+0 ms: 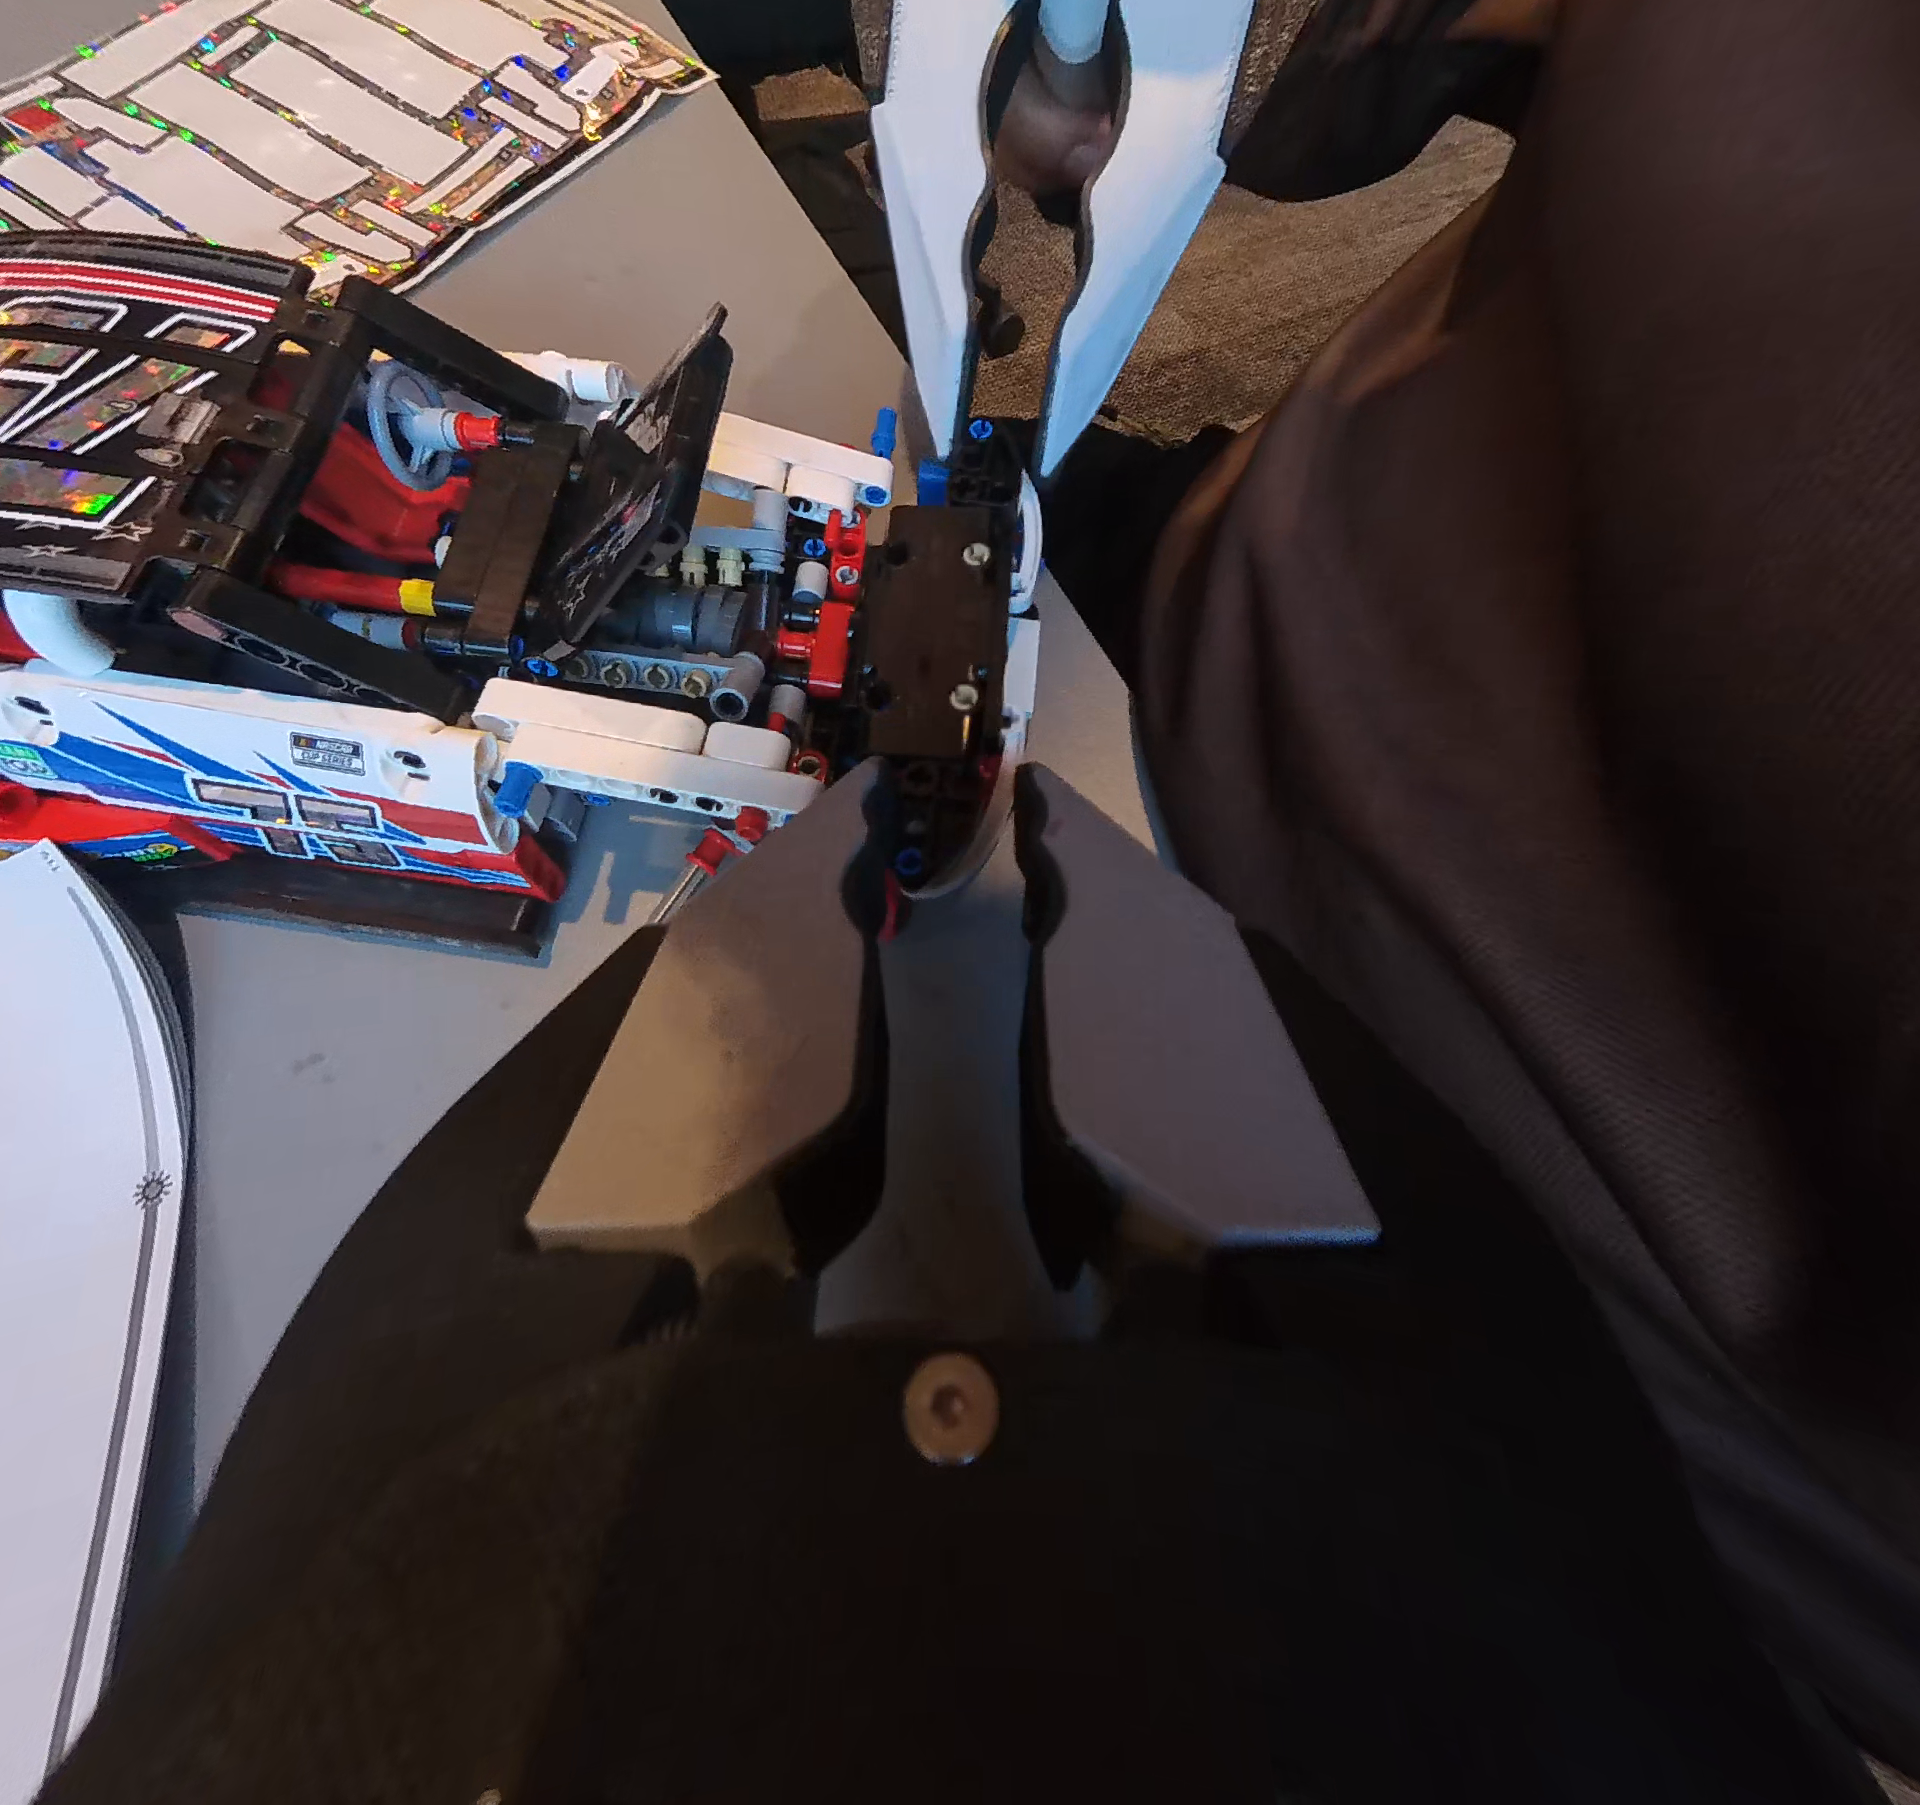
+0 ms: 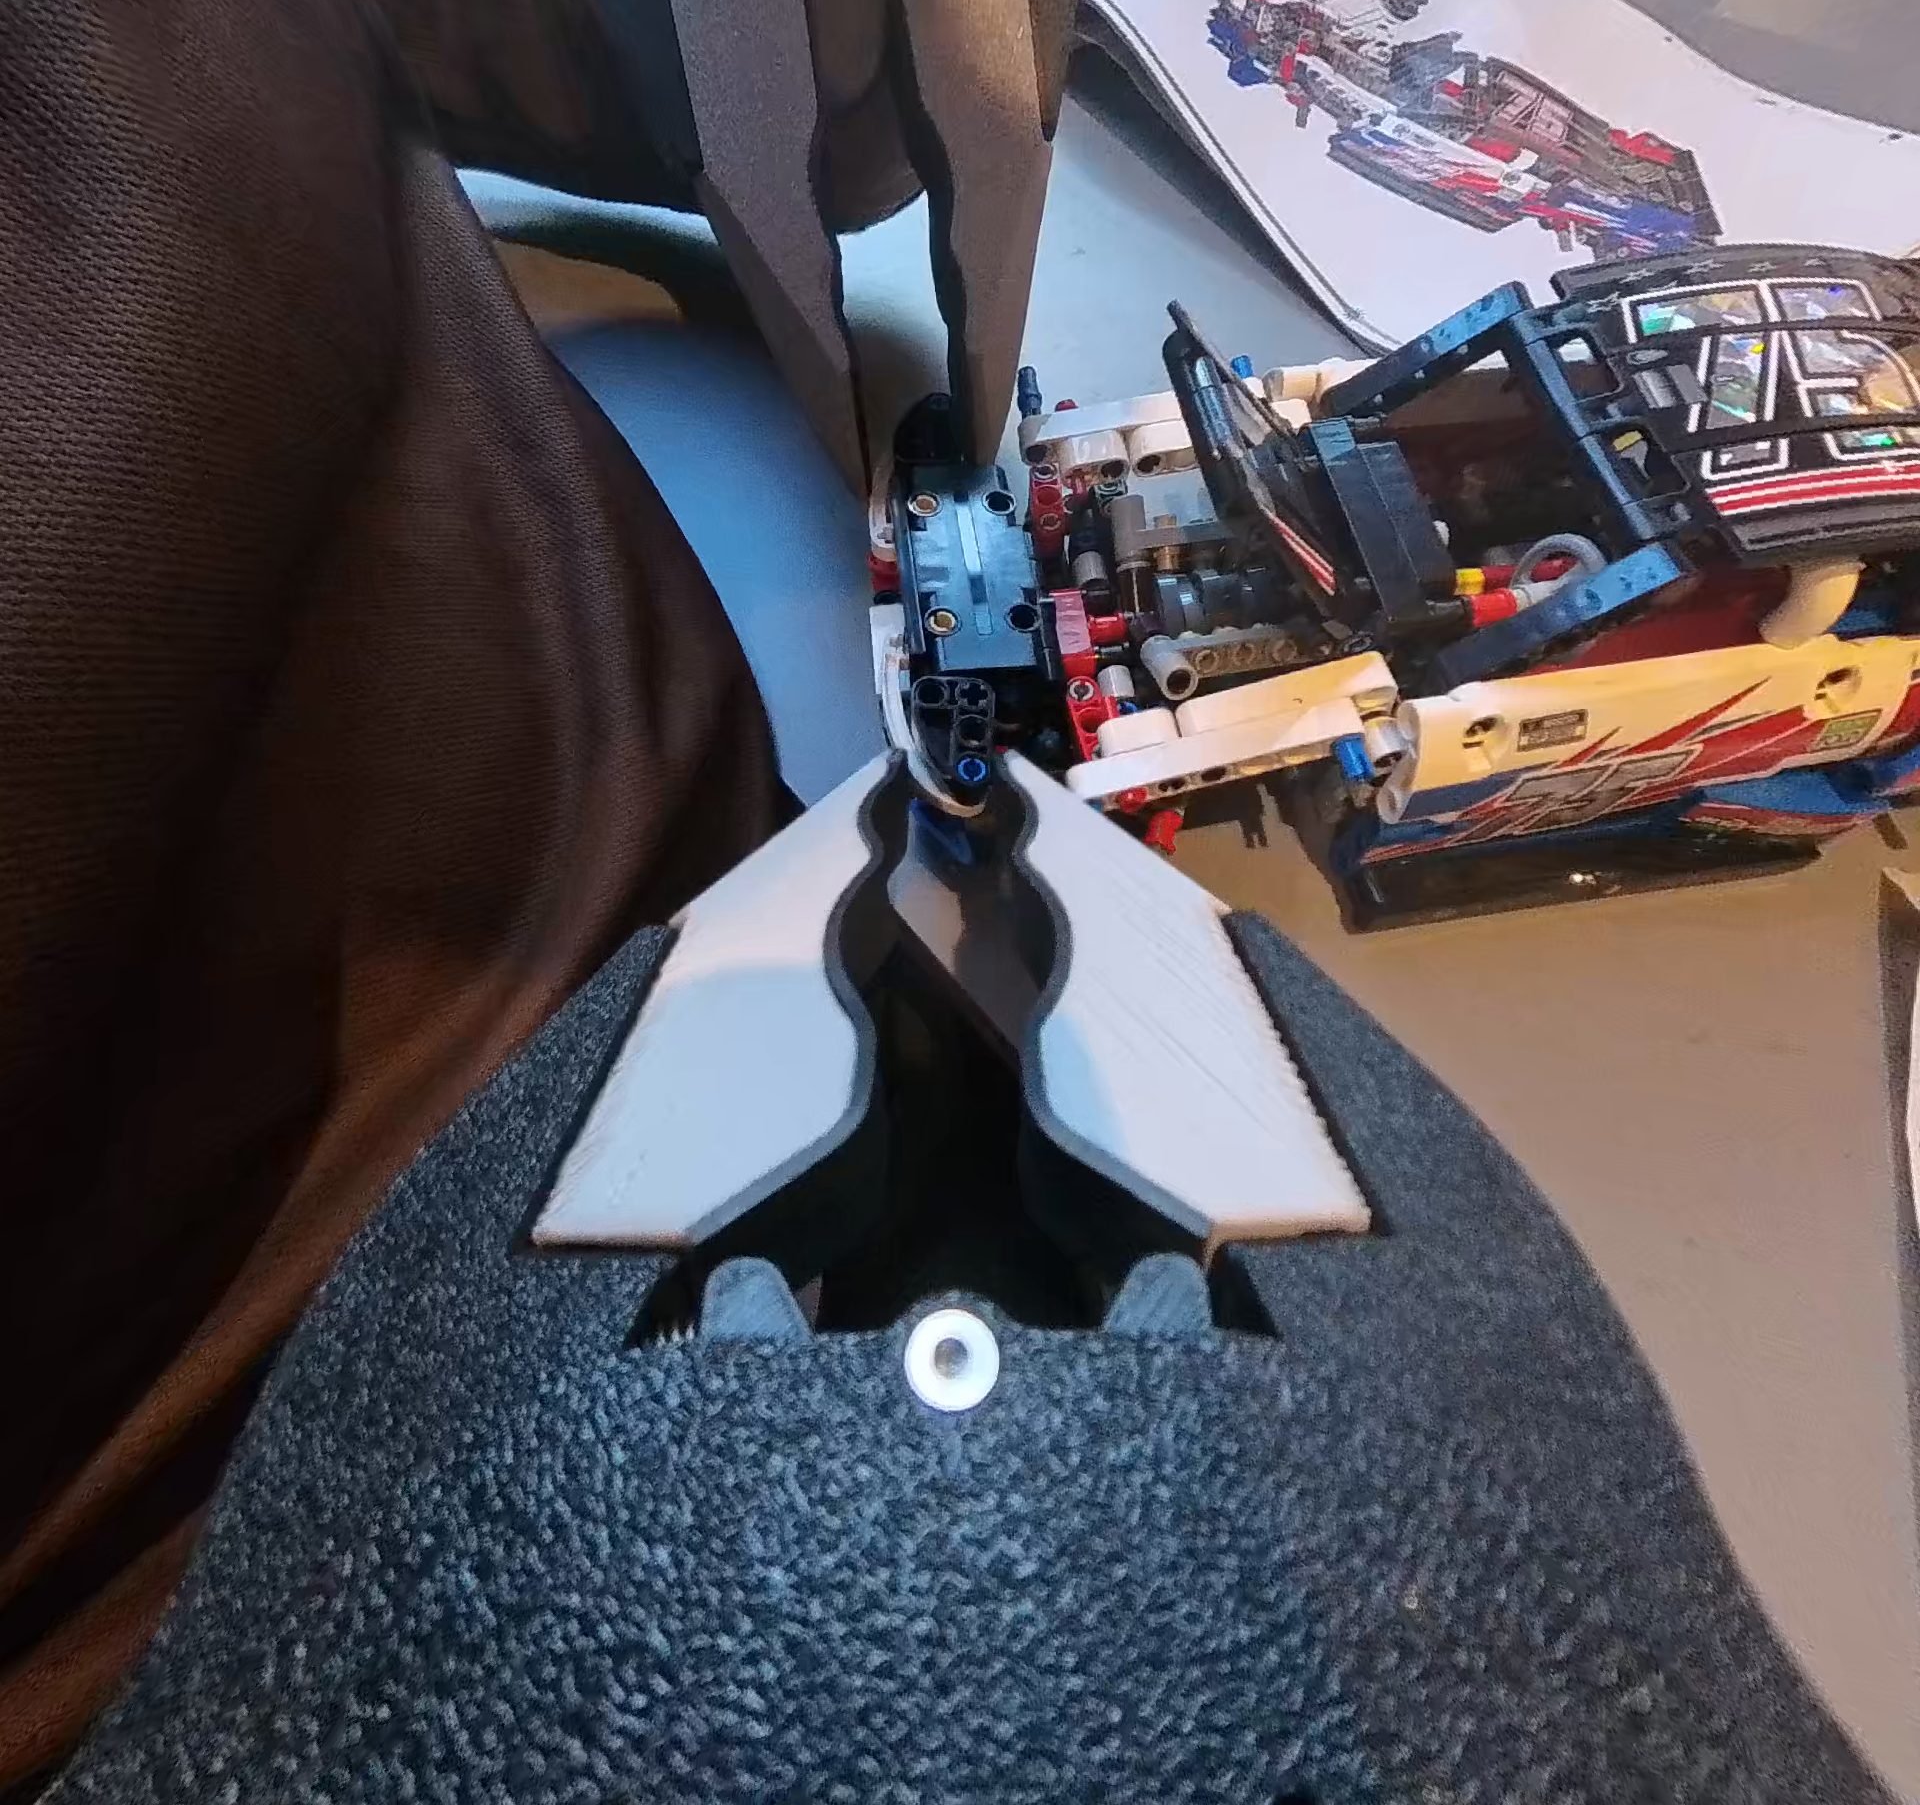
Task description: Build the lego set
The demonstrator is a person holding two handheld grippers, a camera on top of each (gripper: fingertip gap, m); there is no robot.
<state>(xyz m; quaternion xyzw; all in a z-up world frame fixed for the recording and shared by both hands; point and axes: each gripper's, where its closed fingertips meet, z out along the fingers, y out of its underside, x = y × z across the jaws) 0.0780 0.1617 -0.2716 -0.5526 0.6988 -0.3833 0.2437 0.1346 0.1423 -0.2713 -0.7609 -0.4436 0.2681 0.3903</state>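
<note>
Left wrist view: the left gripper (image 1: 951,825) is clamped on the front-end assembly (image 1: 940,633) of the lego race car (image 1: 416,612), which lies at 12 o'clock from it, the car's long axis running off toward 9 o'clock.

Right wrist view: the right gripper (image 2: 951,784) pinches the same assembly's opposite corner at 12 o'clock. Both sit equally near; the joint behind is hidden
</note>
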